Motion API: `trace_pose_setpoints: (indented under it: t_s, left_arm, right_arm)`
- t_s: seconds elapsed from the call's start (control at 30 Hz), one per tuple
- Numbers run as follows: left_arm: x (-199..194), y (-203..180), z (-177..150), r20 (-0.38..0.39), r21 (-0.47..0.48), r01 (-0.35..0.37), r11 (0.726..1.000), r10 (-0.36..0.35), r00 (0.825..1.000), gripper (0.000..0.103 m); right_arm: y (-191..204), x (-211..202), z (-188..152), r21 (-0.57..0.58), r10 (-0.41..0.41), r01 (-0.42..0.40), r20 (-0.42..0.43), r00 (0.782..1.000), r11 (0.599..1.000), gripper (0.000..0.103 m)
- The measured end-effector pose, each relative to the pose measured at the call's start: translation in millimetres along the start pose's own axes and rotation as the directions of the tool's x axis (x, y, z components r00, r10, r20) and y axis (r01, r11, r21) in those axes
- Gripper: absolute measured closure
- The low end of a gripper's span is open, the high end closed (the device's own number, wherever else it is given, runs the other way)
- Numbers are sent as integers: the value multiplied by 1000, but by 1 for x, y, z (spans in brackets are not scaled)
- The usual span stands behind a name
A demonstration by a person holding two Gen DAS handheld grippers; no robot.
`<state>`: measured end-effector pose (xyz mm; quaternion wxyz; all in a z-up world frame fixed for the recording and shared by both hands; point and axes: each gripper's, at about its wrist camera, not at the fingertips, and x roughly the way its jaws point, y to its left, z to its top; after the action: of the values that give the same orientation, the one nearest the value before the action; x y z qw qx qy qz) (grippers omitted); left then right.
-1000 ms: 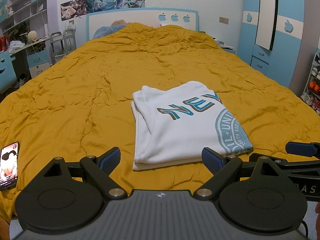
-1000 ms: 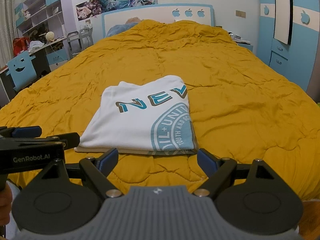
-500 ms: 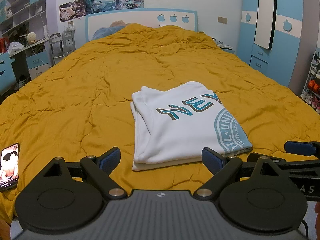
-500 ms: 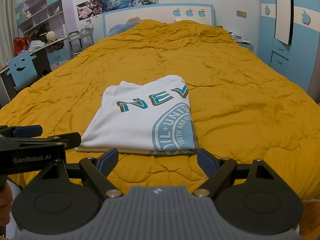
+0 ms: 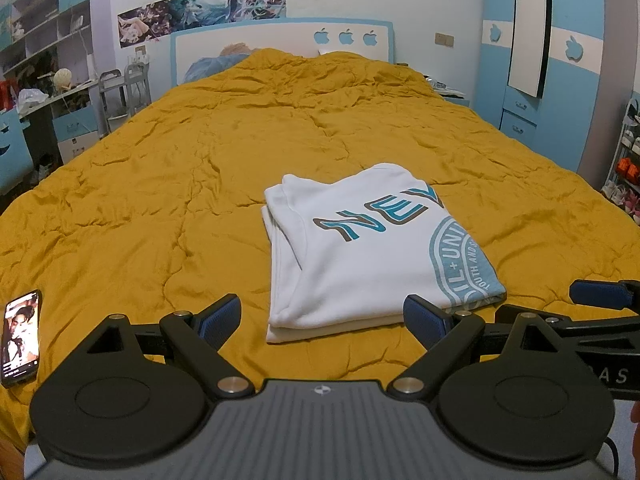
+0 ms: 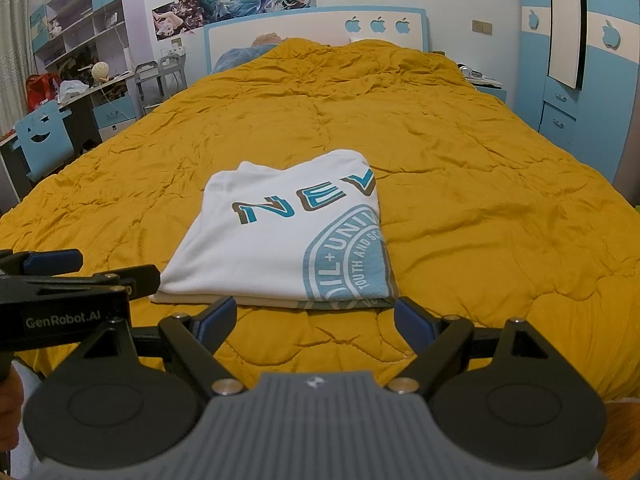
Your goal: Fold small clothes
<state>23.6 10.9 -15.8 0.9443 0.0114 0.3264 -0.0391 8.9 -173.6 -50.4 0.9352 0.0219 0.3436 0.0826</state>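
A white T-shirt [image 5: 360,256] with teal lettering lies folded into a neat rectangle on the mustard-yellow quilt [image 5: 200,184]. It also shows in the right wrist view [image 6: 288,240]. My left gripper [image 5: 322,318] is open and empty, just short of the shirt's near edge. My right gripper [image 6: 316,320] is open and empty, also just short of the near edge. Each gripper shows at the side of the other's view: the right one [image 5: 600,296] and the left one [image 6: 52,276].
A phone [image 5: 20,336] with a lit screen lies on the quilt at the near left. A desk and shelves [image 6: 72,92] stand left of the bed. Blue wardrobes [image 6: 580,60] stand on the right. The headboard [image 6: 316,28] is at the far end.
Both views have shifted only slightly. The shirt lies as before and both grippers stay open.
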Motion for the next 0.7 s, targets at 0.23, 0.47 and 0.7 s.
trace_pose_setpoints:
  t_s: [0.23,0.47,0.7]
  left_arm:
    - [0,1,0,-3,1,1,1000,-1,1000,0]
    - [1,4,0,-9,1,4,1000,-4,1000,0]
    - [3,7,0,-15,3,2,1000,-2,1000,0]
  right_arm:
    - [-1,0,1,1,2,-2,1,1000,1000,21]
    - [-3,-1,2,-1,2,-2,3,1000,1000,21]
    - [-3,-1,2,-1,1,-1,3,1000,1000,21]
